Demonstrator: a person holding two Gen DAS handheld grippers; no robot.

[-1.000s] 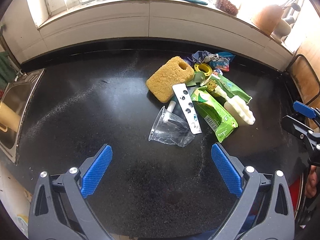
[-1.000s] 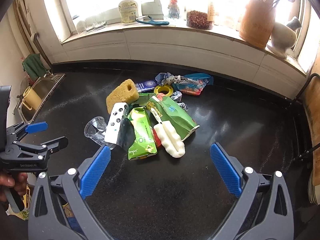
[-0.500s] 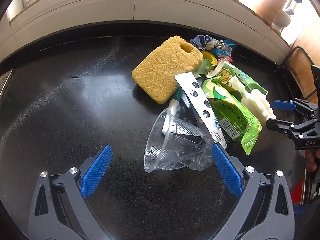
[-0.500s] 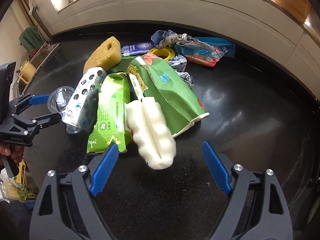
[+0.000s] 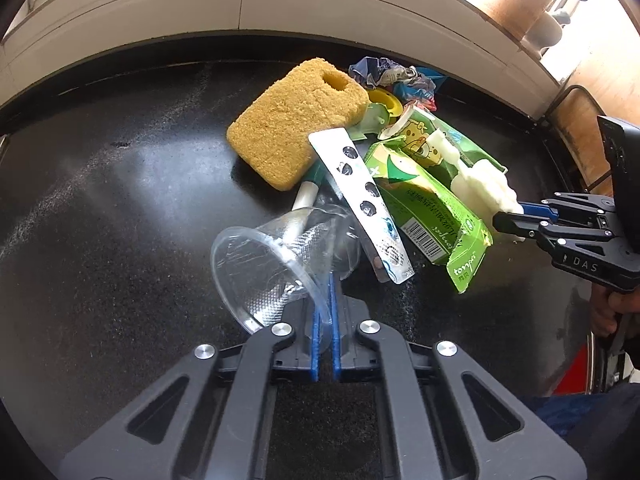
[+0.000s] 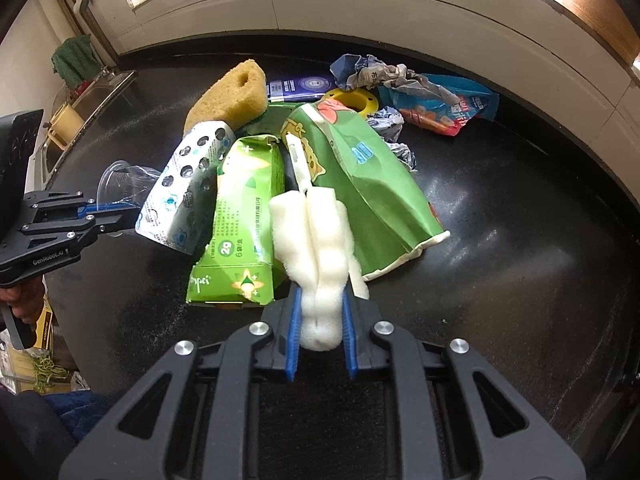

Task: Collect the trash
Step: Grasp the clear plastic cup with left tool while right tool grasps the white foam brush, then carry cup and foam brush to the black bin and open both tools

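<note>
A heap of trash lies on the black counter. My left gripper is shut on the rim of a clear plastic cup lying on its side. My right gripper is shut on the white foam head of a sponge brush, whose handle lies across a green bag. The heap also holds a green carton, a silver blister pack, a yellow sponge and crumpled wrappers. The right gripper also shows in the left wrist view, and the left gripper in the right wrist view.
A white tiled ledge runs along the back of the counter. A steel sink with a yellow mug sits at the far left. A yellow ring and a dark blue packet lie behind the heap.
Both grippers moved forward into the heap and closed: the left on the plastic cup, the right on the foam brush head.
</note>
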